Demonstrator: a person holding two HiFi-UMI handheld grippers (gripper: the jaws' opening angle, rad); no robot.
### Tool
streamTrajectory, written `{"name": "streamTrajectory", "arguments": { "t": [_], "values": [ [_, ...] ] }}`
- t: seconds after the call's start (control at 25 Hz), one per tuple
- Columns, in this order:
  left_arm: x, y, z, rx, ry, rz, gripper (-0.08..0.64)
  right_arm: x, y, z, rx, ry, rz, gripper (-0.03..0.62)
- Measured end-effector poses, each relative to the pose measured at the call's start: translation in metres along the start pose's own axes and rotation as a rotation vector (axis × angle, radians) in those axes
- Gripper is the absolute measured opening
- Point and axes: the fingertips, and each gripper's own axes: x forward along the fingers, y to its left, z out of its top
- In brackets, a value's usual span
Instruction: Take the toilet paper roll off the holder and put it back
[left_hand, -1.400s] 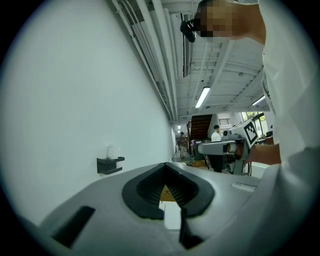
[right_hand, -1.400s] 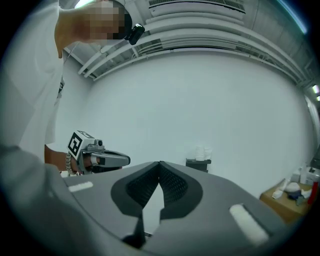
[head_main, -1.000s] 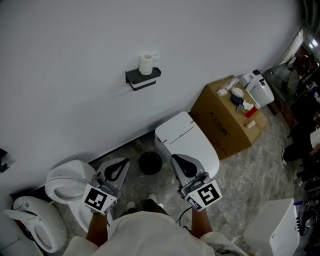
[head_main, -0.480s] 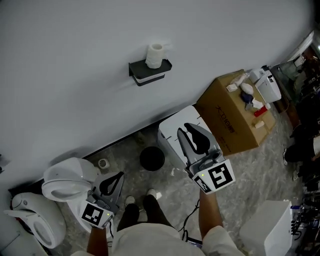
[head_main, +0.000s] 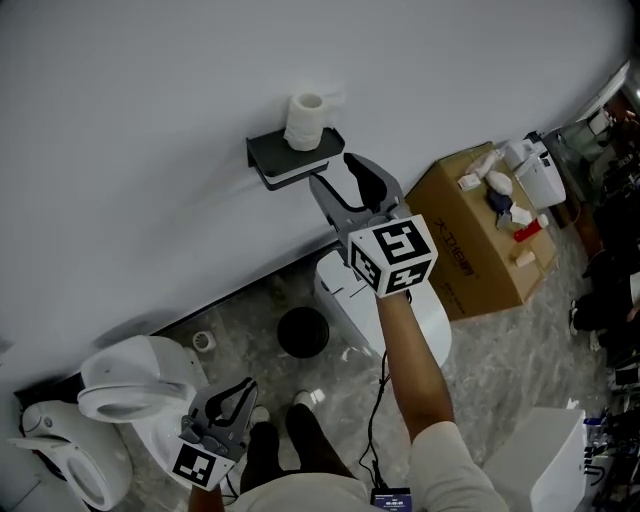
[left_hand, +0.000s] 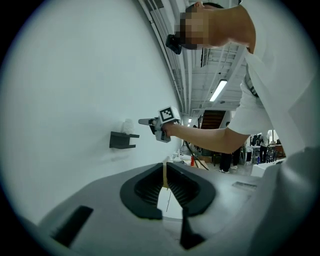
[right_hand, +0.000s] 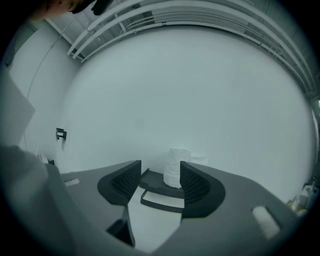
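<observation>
The head camera looked steeply down on the wall (head_main: 150, 100), the holder (head_main: 295, 158) and the floor (head_main: 480, 370). The right tool's (head_main: 330, 172) camera, up near the holder, faced it through opening, empty jaws. The left tool's (head_main: 228, 393) camera, low and far off, shared it.

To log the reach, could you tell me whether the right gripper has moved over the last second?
Yes. The right gripper has risen from over the toilet to beside the holder on the wall; its jaws are opening, nothing between them.
</observation>
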Motion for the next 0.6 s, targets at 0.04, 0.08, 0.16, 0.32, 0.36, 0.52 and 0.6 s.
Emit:
{"name": "streamTrajectory", "arguments": {
  "t": [0.04, 0.08, 0.16, 0.32, 0.36, 0.52, 0.6],
  "values": [
    [0.0, -0.002, -0.005, -0.004, 0.007, -0.005, 0.031, 0.013, -0.004, -0.002, -0.003, 0.01, -0.003, 0.247],
    [0.0, -0.003, -0.009, -0.009, 0.015, -0.008, 0.035, 0.026, -0.009, -0.004, -0.007, 0.02, -0.008, 0.253],
    [0.0, -0.003, -0.016, -0.024, 0.02, -0.005, 0.038, 0.048, -0.02, -0.007, -0.013, 0.037, -0.029, 0.284],
    [-0.005, 0.004, -0.022, -0.047, 0.019, 0.033, 0.04, 0.083, -0.038, -0.009, -0.005, 0.053, -0.059, 0.324],
    [-0.006, 0.006, -0.024, -0.049, 0.022, 0.043, 0.04, 0.09, -0.041, -0.01, -0.004, 0.062, -0.063, 0.325],
    [-0.012, 0.012, -0.023, -0.047, 0.019, 0.075, 0.037, 0.114, -0.049, -0.016, 0.007, 0.107, -0.072, 0.333],
    [-0.013, 0.013, -0.023, -0.048, 0.02, 0.086, 0.035, 0.121, -0.05, -0.019, 0.019, 0.12, -0.07, 0.331]
  ]
}}
